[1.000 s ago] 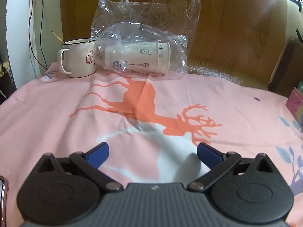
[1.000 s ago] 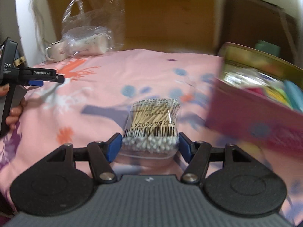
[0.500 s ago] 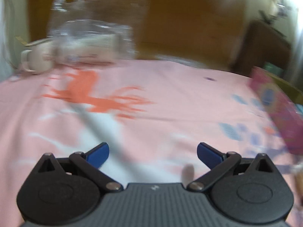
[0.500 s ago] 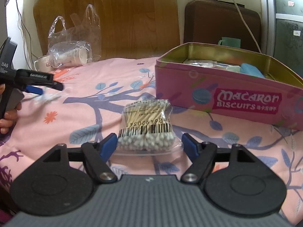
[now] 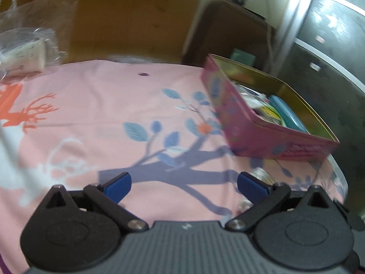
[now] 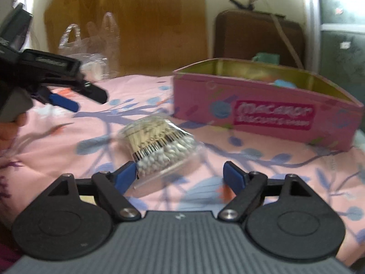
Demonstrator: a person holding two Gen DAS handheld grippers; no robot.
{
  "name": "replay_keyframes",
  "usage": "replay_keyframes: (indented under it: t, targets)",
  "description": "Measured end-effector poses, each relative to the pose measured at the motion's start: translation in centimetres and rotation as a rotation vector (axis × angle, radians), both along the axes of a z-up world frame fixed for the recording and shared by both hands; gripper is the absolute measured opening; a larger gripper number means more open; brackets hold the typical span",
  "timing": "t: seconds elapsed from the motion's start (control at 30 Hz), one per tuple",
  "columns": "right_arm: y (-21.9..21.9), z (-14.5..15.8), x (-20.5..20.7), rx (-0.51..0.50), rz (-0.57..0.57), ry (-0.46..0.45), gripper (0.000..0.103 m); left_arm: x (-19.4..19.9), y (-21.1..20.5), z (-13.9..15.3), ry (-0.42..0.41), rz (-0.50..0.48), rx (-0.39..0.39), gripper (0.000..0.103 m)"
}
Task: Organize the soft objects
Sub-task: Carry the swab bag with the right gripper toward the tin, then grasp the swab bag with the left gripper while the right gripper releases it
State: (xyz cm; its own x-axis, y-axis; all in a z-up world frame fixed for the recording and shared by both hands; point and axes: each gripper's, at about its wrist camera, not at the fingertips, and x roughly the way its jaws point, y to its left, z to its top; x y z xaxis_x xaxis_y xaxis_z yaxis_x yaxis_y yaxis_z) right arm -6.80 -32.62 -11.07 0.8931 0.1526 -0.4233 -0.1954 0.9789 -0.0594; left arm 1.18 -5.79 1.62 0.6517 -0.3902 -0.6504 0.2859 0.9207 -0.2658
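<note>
A clear bag of cotton swabs [image 6: 159, 146] lies on the pink cloth, just ahead of my right gripper [image 6: 180, 178], which is open; its left pad touches the bag's near corner. A pink "Macaron Biscuits" tin [image 6: 269, 111] stands open behind it, with several items inside [image 5: 271, 107]. My left gripper [image 5: 182, 186] is open and empty above the cloth, left of the tin [image 5: 239, 123]. It also shows in the right wrist view [image 6: 63, 100] at the left.
A clear plastic bag with a paper cup [image 5: 25, 52] lies at the far left by a wooden board [image 5: 125, 18]. A brown case [image 6: 257, 38] stands behind the tin. The cloth's right edge drops off [image 5: 340, 182] beside the tin.
The left gripper has swung right, from the cup and bag toward the tin. The right gripper has opened wider and shifted; the swab bag now sits off to its left side.
</note>
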Motion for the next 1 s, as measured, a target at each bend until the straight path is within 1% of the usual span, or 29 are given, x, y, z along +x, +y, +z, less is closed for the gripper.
replay_keyframes:
  t: [0.07, 0.13, 0.27, 0.33, 0.53, 1.0]
  targets:
    - [-0.6, 0.1, 0.0, 0.008, -0.035, -0.011, 0.085, -0.3, -0.9, 0.1, -0.006, -0.030, 0.012, 0.103]
    - [-1.2, 0.2, 0.1, 0.035, -0.043, -0.004, 0.085, -0.6, -1.5, 0.2, -0.012, -0.046, 0.023, 0.103]
    - [-1.5, 0.3, -0.3, 0.059, -0.023, 0.003, 0.084, -0.8, -1.9, 0.4, -0.011, -0.064, 0.019, 0.103]
    - [-1.3, 0.4, -0.7, 0.065, 0.003, -0.002, 0.081, -0.9, -2.0, 0.5, -0.014, -0.067, 0.016, 0.103]
    - [-0.3, 0.7, -1.3, 0.048, 0.063, -0.022, 0.081, -1.1, -2.3, 0.6, -0.015, -0.080, 0.012, 0.103]
    - [-0.5, 0.5, -1.5, 0.057, 0.055, -0.002, 0.081, -1.7, -2.5, 0.8, -0.033, -0.115, -0.004, 0.103]
